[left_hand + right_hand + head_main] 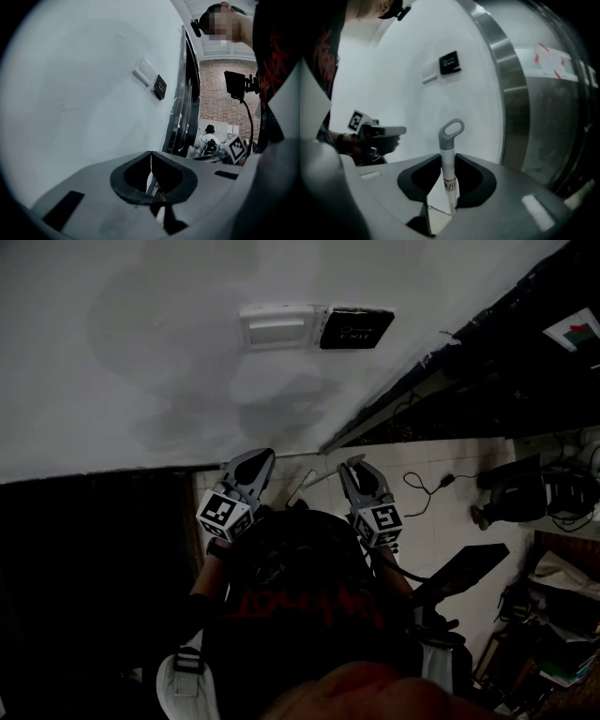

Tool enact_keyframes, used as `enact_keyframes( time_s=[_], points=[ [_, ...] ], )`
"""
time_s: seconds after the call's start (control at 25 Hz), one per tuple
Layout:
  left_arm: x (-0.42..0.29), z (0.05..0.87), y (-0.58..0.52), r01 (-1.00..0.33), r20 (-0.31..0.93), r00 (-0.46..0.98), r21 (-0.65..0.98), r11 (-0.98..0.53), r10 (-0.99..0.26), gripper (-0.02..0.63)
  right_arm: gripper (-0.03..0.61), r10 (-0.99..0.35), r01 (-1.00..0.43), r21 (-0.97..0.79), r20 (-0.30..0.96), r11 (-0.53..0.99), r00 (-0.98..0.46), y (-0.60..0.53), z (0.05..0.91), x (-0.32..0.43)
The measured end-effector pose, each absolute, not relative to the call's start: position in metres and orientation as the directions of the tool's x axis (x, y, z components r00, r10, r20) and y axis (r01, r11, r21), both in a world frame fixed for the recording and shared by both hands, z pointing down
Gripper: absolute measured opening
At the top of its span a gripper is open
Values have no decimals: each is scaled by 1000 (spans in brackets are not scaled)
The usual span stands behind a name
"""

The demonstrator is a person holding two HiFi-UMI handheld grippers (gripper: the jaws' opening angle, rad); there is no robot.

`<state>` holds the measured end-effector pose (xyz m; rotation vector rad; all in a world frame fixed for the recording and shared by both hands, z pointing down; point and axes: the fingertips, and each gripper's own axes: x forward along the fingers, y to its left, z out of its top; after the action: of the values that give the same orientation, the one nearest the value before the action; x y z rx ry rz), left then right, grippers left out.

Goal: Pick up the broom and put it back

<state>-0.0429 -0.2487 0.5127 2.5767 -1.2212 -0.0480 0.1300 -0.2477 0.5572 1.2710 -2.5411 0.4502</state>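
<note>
I count one broom handle [447,145], loop at twelve o'clock, clamped in my right claw [448,161]. My left claw [151,159] is closed, empty. On the wall [141,352] ahead: one white plate [277,326], one black plate [356,327]. Steel frame [513,108] at three o'clock.

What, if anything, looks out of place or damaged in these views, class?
Nothing looks damaged or spilled. The broom handle is clamped in the right gripper; only a loose cable trails across the tiled floor.
</note>
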Motion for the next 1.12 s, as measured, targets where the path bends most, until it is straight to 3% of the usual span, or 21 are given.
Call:
enact_keyframes(
  time_s=[0.16,0.28,0.36,0.52,0.72,0.92,1.0,1.12],
  points=[
    [-31,512,-224,-757,113,640,264,-598,-760,5,92,-718,-901,-168,554,400,-421,-267,654,138],
    [-22,530,-209,-757,130,635,306,-578,-762,5,92,-599,-902,-128,707,413,-375,-288,733,126],
    [-15,541,-193,-763,154,622,341,-549,-768,5,91,-565,-879,-90,734,468,-377,-303,763,112],
    [-17,552,-163,-817,195,520,396,-419,-832,5,97,-592,-855,-42,704,518,-393,-350,765,94],
    [-29,563,-116,-872,215,354,428,-238,-910,5,152,-727,-860,-216,462,463,-508,-368,707,105],
    [-43,573,-64,-879,246,355,415,-233,-902,5,100,-714,-802,-292,366,520,-596,-272,649,104],
    [-52,574,-41,-873,228,372,414,-256,-900,5,14,-715,-784,-286,324,550,-620,-210,625,99],
    [-68,584,-9,-849,164,422,417,-325,-891,5,0,-708,-763,-262,286,591,-646,-111,617,80]
  ],
)
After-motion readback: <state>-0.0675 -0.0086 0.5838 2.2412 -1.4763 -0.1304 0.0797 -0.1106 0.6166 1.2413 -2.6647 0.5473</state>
